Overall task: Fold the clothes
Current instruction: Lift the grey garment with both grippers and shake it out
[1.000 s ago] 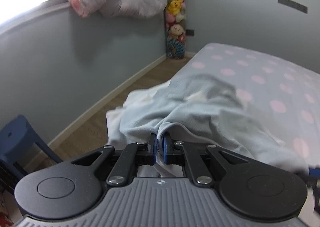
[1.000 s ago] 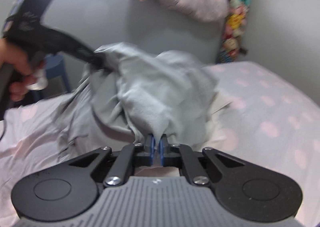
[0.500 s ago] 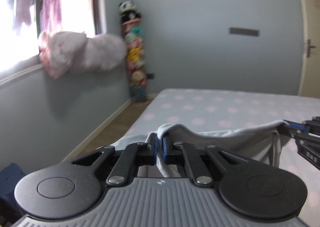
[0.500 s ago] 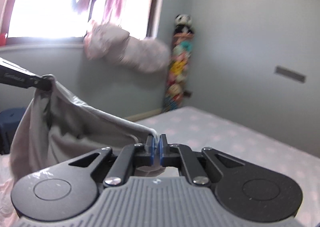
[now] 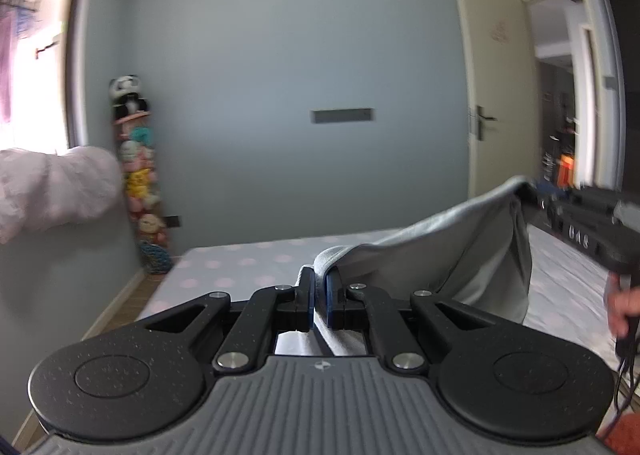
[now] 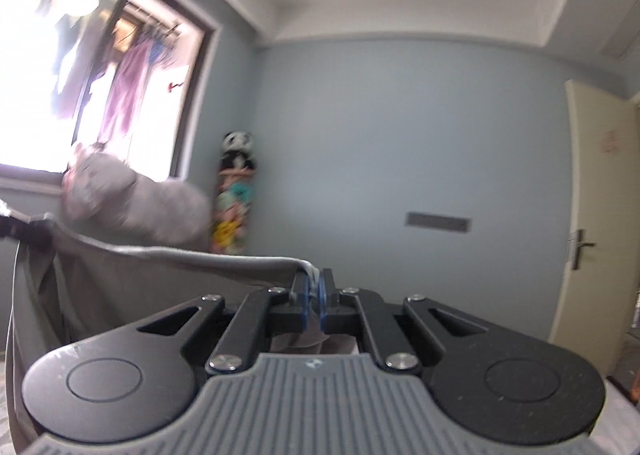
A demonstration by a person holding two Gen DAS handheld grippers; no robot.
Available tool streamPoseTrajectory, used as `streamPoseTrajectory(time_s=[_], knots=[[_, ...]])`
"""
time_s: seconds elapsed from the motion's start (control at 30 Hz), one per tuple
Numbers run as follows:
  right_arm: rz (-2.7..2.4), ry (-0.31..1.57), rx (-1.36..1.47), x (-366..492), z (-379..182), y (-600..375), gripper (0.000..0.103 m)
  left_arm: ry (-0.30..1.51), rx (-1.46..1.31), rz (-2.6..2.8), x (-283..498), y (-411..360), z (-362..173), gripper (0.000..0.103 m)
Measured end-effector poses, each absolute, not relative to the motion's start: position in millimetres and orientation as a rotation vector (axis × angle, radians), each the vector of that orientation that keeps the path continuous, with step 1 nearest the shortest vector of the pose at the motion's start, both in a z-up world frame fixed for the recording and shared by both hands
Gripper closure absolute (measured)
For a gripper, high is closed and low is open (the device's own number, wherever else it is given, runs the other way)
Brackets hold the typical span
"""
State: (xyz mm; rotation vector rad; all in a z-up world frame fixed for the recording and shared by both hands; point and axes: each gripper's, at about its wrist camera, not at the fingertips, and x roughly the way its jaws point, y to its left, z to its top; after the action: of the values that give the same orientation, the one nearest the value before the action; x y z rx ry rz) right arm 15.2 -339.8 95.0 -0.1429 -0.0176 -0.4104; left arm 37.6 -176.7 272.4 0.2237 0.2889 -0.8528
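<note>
A light grey garment (image 5: 472, 251) hangs in the air, stretched between both grippers above the bed. My left gripper (image 5: 319, 287) is shut on one end of its top edge. My right gripper (image 6: 315, 291) is shut on the other end; from there the grey garment (image 6: 168, 275) runs left and drapes down. In the left wrist view the right gripper (image 5: 520, 191) shows at the right, pinching the cloth, with a hand (image 5: 624, 307) below it. In the right wrist view the left gripper (image 6: 38, 227) appears at the far left edge.
The bed (image 5: 248, 259) has a pale sheet with pink dots. A pink-white bundle (image 5: 52, 191) lies on the window sill. A column of stuffed toys (image 5: 138, 175) stands in the corner. A cream door (image 5: 500, 95) stands open at the right.
Both grippers have lifted the garment off the bed and moved apart, so the crumpled heap now hangs stretched between them. Both views have tilted up from the bed toward the far wall.
</note>
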Motion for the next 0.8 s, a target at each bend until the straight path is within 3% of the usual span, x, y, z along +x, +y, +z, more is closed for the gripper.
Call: streamPoseTrajectory(time_s=[0.17,0.43,0.63,0.73,0.77,0.8], knots=[[-0.44,0.095,-0.133,-22,72,-362,0.097,0.515,0.308,-0.969,44,-218,216,0.099],[-0.437,0.473,-0.007,-26,-64,-394,0.097,0.758,0.392,-0.978,76,-275,66,0.099],[-0.476,0.629,0.076,-3,-142,-425,0.096,0.839,0.344,-0.974,76,-294,0,0.095],[-0.477,0.64,0.11,0,-164,-434,0.09,0.823,0.378,-0.968,46,-301,-3,0.084],[-0.473,0.642,0.112,5,-165,-436,0.085,0.809,0.393,-0.97,36,-302,-1,0.08],[-0.469,0.64,0.103,3,-166,-436,0.073,0.795,0.407,-0.971,26,-303,2,0.074]])
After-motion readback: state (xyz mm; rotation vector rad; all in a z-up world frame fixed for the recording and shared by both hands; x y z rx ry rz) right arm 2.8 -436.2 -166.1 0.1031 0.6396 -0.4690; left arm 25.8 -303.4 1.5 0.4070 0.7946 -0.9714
